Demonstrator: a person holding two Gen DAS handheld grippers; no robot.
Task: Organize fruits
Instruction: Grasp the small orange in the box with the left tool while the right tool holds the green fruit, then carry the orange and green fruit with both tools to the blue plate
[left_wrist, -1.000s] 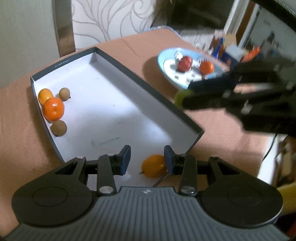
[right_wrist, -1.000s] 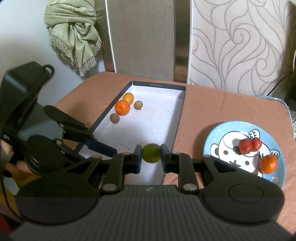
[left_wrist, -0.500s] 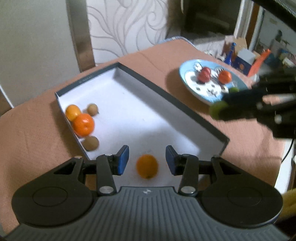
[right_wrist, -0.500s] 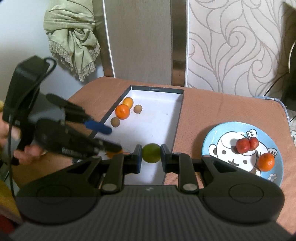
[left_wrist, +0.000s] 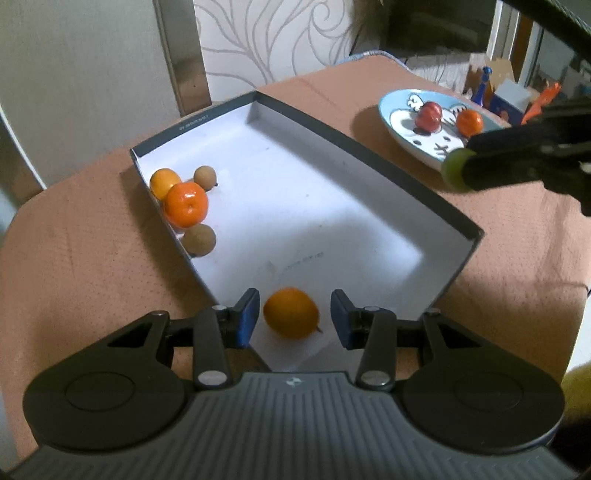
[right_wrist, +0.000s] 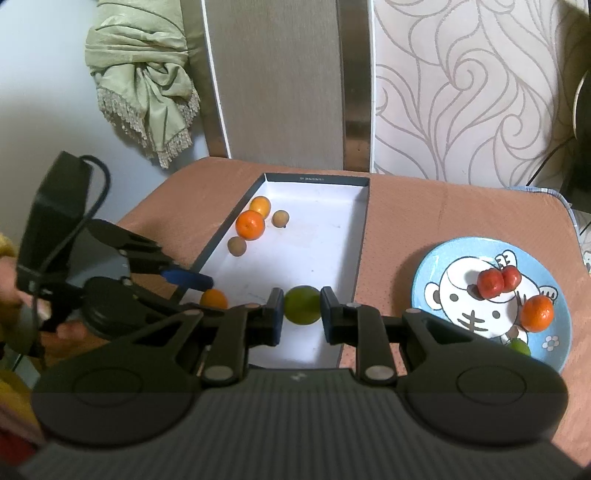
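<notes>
My right gripper (right_wrist: 302, 312) is shut on a green lime (right_wrist: 302, 305) and holds it above the near end of a white box (right_wrist: 328, 236). My left gripper (left_wrist: 293, 317) is open over the box's near corner, with a loose orange fruit (left_wrist: 291, 313) lying in the box (left_wrist: 314, 192) between its fingers, not touching them. That fruit also shows in the right wrist view (right_wrist: 214, 298). A tangerine (left_wrist: 185, 205), a small orange (left_wrist: 164, 182) and two brown longans (left_wrist: 199, 240) lie along the box's left wall. The lime shows in the left wrist view (left_wrist: 453, 170).
A blue cartoon plate (right_wrist: 491, 295) at the right holds two red fruits (right_wrist: 496, 282), a tangerine (right_wrist: 537, 314) and a small green fruit (right_wrist: 520, 347). The table has a pink cloth (right_wrist: 424, 206). A chair back and a wall stand behind.
My left gripper has pulled back and up from the box, leaving the orange fruit lying between its open fingers. My right gripper has held the lime almost still.
</notes>
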